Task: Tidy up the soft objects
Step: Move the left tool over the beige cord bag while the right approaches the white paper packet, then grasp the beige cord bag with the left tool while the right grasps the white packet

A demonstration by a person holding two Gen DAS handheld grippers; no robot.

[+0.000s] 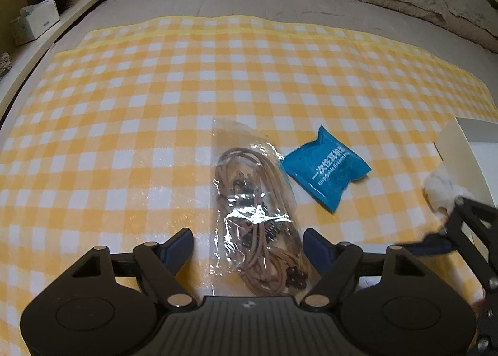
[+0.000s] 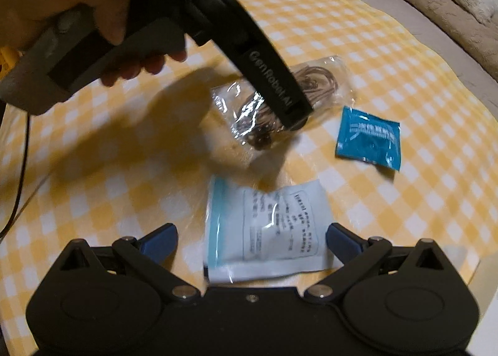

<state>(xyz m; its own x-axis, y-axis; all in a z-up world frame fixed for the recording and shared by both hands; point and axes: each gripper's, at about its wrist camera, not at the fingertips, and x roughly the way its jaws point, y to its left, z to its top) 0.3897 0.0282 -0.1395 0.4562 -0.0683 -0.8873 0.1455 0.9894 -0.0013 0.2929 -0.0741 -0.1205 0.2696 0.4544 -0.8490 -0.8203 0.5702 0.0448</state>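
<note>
Fingers: left gripper (image 1: 248,239) apart astride cord bag (image 1: 253,216); right gripper (image 2: 251,239) apart over pale pouch (image 2: 267,231).

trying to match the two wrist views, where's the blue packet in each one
Left wrist view: the blue packet lies right of centre on the checked cloth, just right of the clear bag of cords.
Right wrist view: the blue packet lies at the right, beyond the white pouch and right of the clear bag of cords.
Shared landmark: the clear bag of cords, next to the packet in both views.
</note>
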